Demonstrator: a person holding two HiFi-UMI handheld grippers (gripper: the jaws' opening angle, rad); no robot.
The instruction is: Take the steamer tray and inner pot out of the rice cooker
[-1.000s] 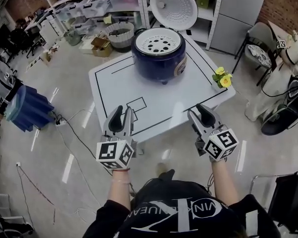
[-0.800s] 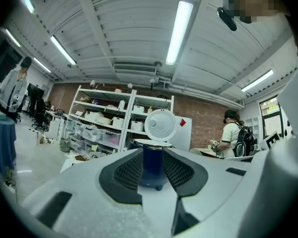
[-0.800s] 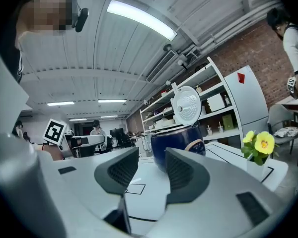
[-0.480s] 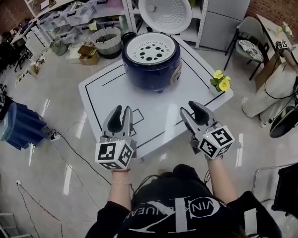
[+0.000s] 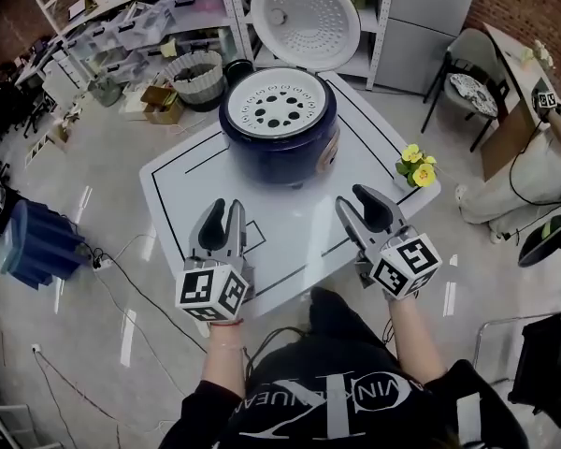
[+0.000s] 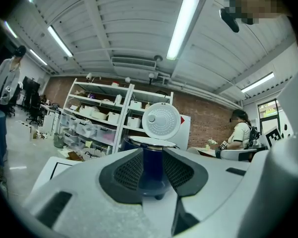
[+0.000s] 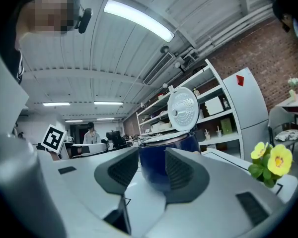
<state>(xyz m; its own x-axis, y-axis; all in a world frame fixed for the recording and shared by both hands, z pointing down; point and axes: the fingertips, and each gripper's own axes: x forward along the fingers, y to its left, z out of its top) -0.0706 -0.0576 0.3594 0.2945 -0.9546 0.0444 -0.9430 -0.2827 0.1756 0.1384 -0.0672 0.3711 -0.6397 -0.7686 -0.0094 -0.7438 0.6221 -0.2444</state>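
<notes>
A dark blue rice cooker (image 5: 279, 131) stands at the far side of the white table (image 5: 187, 181), its round perforated lid (image 5: 304, 14) swung up. A white steamer tray (image 5: 274, 103) with round holes lies in its mouth; the inner pot is hidden beneath. My left gripper (image 5: 222, 220) hovers over the table's near edge, open and empty, pointing at the cooker (image 6: 151, 165). My right gripper (image 5: 362, 206) is level beside it, open wider and empty, also facing the cooker (image 7: 165, 157). Both are well short of the pot.
A small pot of yellow flowers (image 5: 417, 161) sits at the table's right corner, close to my right gripper. Shelving with bins (image 5: 159, 21), a basket (image 5: 198, 73) and a chair (image 5: 472, 73) stand behind the table. A blue box (image 5: 39, 235) and cables lie on the floor left.
Both grippers have moved forward over the table's near edge toward the rice cooker, which now looks nearer. Their jaws look unchanged.
</notes>
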